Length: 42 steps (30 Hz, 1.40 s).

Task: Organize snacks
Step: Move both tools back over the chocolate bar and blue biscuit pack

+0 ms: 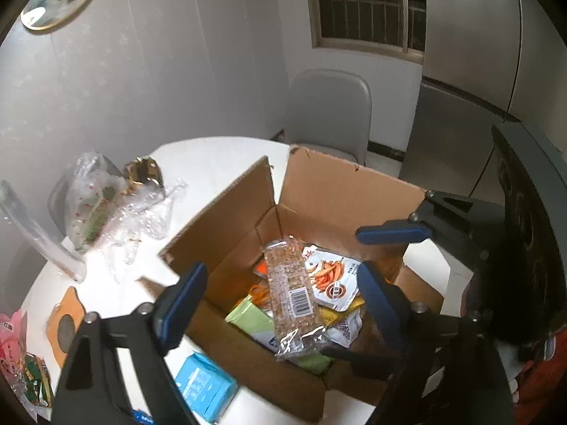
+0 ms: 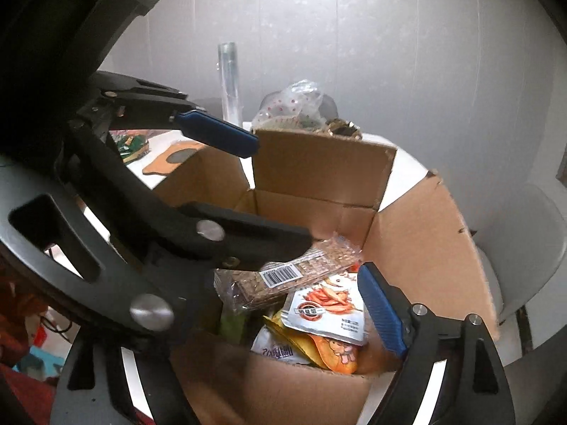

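Note:
An open cardboard box (image 1: 319, 191) sits on a white round table (image 1: 212, 163). Inside lie several snack packets. A long clear-wrapped grain bar (image 1: 292, 294) with a barcode rests on top, beside a silver packet (image 1: 333, 279) picturing orange strips. My left gripper (image 1: 280, 297) is open above the box, its fingers either side of the bar, not touching it. My right gripper (image 1: 375, 248) shows in the left wrist view at the box's right, open. In the right wrist view the box (image 2: 418, 233), the bar (image 2: 301, 269) and the silver packet (image 2: 326, 304) appear. Only one right finger (image 2: 381, 306) shows there.
A blue packet (image 1: 205, 386) lies on the table before the box. Clear plastic bags (image 1: 106, 205), a gold wrapper (image 1: 143, 173) and a clear tube (image 1: 39, 233) lie at left. Pink and green packets (image 1: 21, 361) sit at the near left edge. A grey chair (image 1: 329, 113) stands behind.

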Available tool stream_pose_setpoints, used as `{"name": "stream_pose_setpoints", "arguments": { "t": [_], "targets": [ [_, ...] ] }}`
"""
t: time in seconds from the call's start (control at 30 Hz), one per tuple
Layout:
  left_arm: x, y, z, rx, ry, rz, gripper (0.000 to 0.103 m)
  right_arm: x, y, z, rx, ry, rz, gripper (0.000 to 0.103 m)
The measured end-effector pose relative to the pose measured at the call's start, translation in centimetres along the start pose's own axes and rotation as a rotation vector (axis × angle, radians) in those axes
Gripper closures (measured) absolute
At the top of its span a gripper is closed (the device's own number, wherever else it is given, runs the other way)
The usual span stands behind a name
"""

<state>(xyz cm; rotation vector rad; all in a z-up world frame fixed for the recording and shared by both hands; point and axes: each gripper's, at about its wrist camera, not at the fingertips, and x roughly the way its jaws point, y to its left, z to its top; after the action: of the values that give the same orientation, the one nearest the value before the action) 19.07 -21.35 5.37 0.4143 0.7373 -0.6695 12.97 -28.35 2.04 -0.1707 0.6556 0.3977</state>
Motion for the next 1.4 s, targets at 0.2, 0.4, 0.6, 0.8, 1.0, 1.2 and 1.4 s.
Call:
{"name": "stream_pose_setpoints", "arguments": {
  "t": [0.2,0.4,0.6,0.8,1.0,1.2,1.4],
  "targets": [
    [-3.7,0.1,-1.7,-0.021,-0.076,0.032,0.005,-2.4,1.0,0.1,-0.012,-0.04,-0.028,0.011],
    [-8.3,1.2,-4.3,-0.067,-0.165,0.08,0.001,-4.8,3.4,0.8,-0.039,-0.107,-0.089,0.008],
    [-13.3,3.8,-8.4,-0.164,-0.229,0.17,0.001,-7.0,7.8,2.0,-0.085,-0.191,-0.066,0.008],
    [-16.0,7.6,-14.4,-0.3,-0.236,0.307,0.001,-7.2,13.5,2.3,-0.179,-0.232,-0.037,0.008],
    [-15.4,10.9,-20.6,-0.439,-0.192,0.361,0.001,-3.4,19.2,2.3,-0.261,-0.173,0.059,0.008],
    [-11.4,13.2,-25.4,-0.548,-0.104,0.361,0.001,2.2,21.7,1.0,-0.246,-0.09,0.1,0.008],
    [-6.6,14.5,-28.4,-0.65,-0.029,0.336,0.001,8.7,20.4,-1.1,-0.139,0.008,0.038,0.006]
  ]
}}
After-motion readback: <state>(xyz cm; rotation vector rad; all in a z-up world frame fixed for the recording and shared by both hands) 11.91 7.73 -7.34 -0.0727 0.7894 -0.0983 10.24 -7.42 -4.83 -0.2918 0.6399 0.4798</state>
